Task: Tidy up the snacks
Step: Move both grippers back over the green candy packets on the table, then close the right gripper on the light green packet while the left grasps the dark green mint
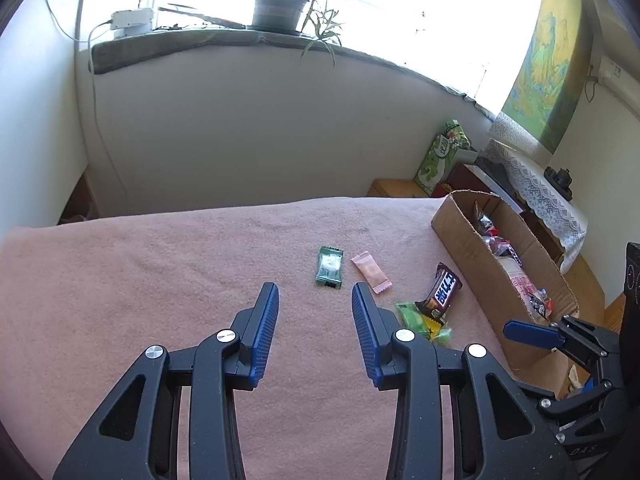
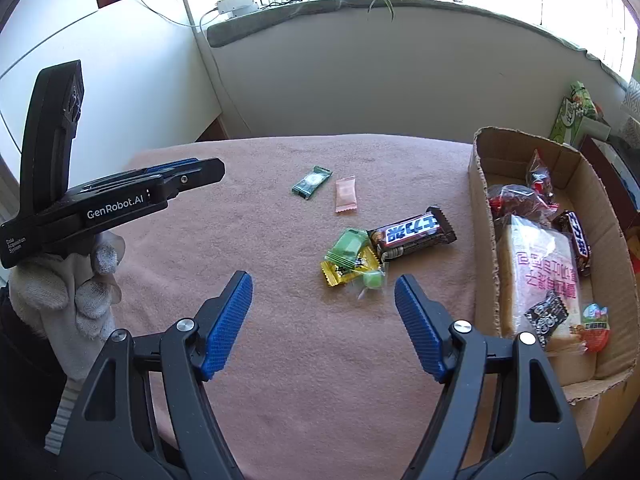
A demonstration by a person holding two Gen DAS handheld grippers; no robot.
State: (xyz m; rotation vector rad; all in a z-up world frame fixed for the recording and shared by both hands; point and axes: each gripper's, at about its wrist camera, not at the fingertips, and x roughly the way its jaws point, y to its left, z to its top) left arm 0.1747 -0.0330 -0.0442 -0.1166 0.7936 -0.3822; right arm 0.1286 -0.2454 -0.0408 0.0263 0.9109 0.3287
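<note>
On the pink blanket point(image 1: 160, 280) lie a dark green packet point(image 1: 329, 266), a pink packet point(image 1: 370, 272), a brown chocolate bar point(image 1: 439, 290) and a small heap of light green and yellow sweets point(image 1: 420, 320). My left gripper point(image 1: 315, 292) hovers open and empty just short of the dark green packet. From the right wrist the same snacks show: chocolate bar point(image 2: 412, 233), green and yellow sweets point(image 2: 352, 260), dark green packet point(image 2: 312, 182), pink packet point(image 2: 345, 195). My right gripper point(image 2: 323, 280) is open and empty, close before the sweets. The left gripper point(image 2: 188, 172) shows at the left.
A cardboard box point(image 2: 480, 184) point(image 1: 460, 236) at the blanket's right edge holds several snacks, among them a big clear packet point(image 2: 540, 276). A gloved hand point(image 2: 72, 300) holds the left gripper. Behind the blanket a white wall rises to a sill with a potted plant point(image 1: 280, 8).
</note>
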